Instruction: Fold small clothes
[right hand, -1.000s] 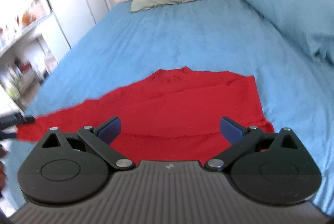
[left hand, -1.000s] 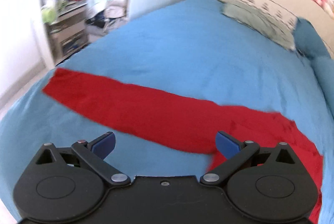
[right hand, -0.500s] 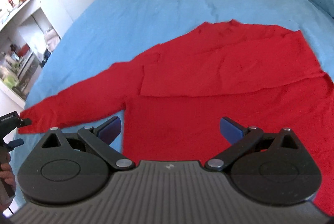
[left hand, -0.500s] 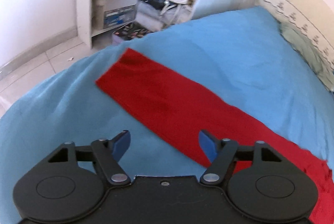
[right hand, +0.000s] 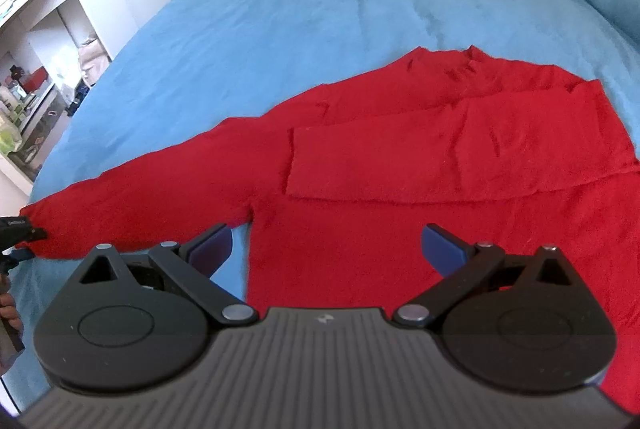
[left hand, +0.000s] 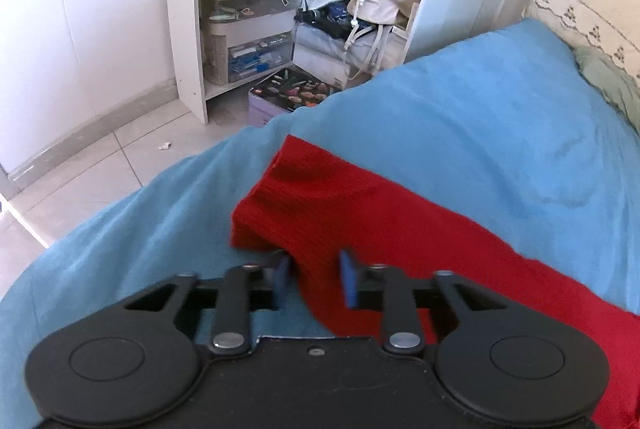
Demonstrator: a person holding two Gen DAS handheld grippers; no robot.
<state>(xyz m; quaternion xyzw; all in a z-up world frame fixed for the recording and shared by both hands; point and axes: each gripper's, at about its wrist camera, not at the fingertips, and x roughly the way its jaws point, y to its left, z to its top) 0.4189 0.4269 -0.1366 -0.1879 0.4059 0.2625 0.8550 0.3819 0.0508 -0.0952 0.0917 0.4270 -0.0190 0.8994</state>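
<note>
**Sleeve cuff pinched, body not yet gripped**

White shelving [left hand: 248, 1] crammed with boxes and bags stands on the tiled floor beyond the bed's near-left corner in the left wrist view, and a blue bedspread [left hand: 480, 117] fills the rest. On it lies the red sweater [left hand: 360, 213], its long sleeve ending in a ribbed cuff [left hand: 276, 205] near the mattress edge. The left gripper [left hand: 316, 279] has just been closing, and its blue pads now pinch a fold of sleeve just behind the cuff; the cloth bunches up between them. To fold cleanly, I judge the pinch should take both layers of the sleeve, then lift only enough to clear the bedspread before carrying the cuff right, across the body.

Seen from the right wrist, the sweater [right hand: 400, 169] lies spread across the bedspread [right hand: 320, 9], with the far-right sleeve already folded over the chest and the left sleeve stretched out to the left gripper [right hand: 24, 233] at the frame's edge. The right gripper [right hand: 326, 247] hovers over the hem with jaws wide apart, holding nothing. It would do well to press down near the armpit so the body does not drag.
</note>
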